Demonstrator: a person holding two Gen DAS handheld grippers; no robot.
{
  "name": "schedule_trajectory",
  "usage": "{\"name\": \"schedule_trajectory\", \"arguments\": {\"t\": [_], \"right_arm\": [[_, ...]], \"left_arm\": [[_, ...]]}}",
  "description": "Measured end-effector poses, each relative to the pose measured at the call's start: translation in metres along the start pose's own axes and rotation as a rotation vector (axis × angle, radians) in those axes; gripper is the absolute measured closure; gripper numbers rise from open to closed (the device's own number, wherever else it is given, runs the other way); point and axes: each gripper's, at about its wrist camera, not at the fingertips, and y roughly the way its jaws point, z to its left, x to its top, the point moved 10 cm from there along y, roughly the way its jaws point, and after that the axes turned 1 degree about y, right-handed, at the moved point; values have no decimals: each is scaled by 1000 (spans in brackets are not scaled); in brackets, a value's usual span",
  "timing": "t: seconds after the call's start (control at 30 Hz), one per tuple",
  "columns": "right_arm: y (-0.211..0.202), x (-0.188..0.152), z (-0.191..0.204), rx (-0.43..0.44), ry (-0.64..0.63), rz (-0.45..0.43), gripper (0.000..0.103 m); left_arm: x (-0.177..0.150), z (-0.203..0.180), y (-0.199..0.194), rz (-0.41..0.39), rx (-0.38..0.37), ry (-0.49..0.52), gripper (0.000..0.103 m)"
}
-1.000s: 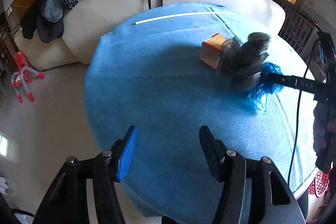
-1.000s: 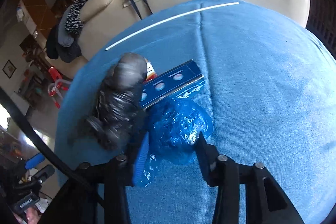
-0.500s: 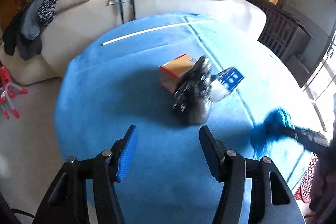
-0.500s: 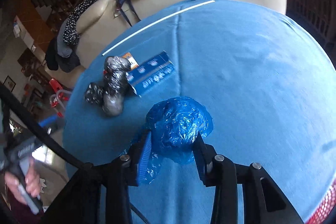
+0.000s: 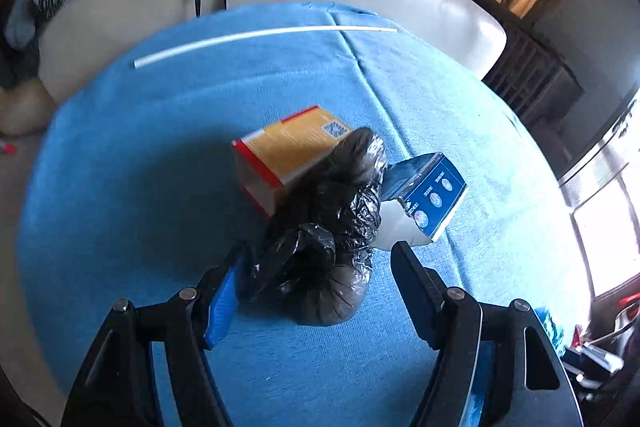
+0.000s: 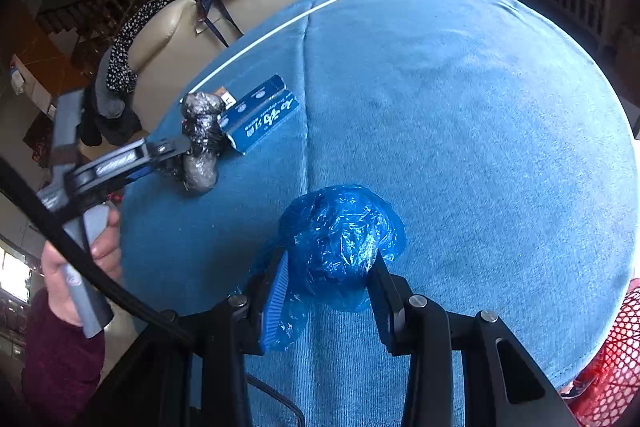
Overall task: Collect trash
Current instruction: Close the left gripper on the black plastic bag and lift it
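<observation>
1. The left claw [image 5: 316, 267] stands open around the crumpled black plastic bag [image 5: 332, 223] on the blue tabletop [image 5: 132, 163]; it should push deeper before it closes, pinching the bag's thick middle, clear of both boxes.
2. The right claw [image 6: 326, 271] grips the blue plastic bag [image 6: 340, 235] above the tabletop's near edge.
3. The orange box [image 5: 284, 151] shows a printed code; the blue box [image 6: 260, 117] carries white lettering I cannot read.

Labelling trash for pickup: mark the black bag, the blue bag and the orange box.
black bag [image 5: 328, 227], left wrist view, on its crinkled middle.
blue bag [image 6: 340, 243], right wrist view, on its bulging front.
orange box [image 5: 292, 143], left wrist view, on its orange top face.
</observation>
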Motion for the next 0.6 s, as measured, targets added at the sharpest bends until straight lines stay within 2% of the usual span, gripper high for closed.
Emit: {"name": "schedule_trajectory", "arguments": {"t": [0.03, 0.07, 0.1, 0.27, 0.37, 0.5, 0.6], "right_arm": [[1, -1, 0, -8, -7, 3, 62], [2, -2, 1, -13, -11, 3, 62], [3, -3, 1, -15, -14, 3, 62], [4, -2, 0, -17, -12, 0, 62], [5, -1, 1, -19, -13, -1, 62], [2, -1, 1, -21, -23, -5, 62], [-2, 0, 2, -25, -28, -10, 62]], "left_arm": [[-2, 2, 2, 0, -5, -13, 45], [-4, 2, 4, 5, -19, -22, 69], [-8, 2, 7, 22, -43, -26, 77], [-18, 4, -6, -6, -45, 1, 88], [-30, 0, -26, -19, -52, 36, 89], [-53, -2, -48, 0, -89, 37, 90], [-67, -7, -58, 16, -87, 51, 90]]}}
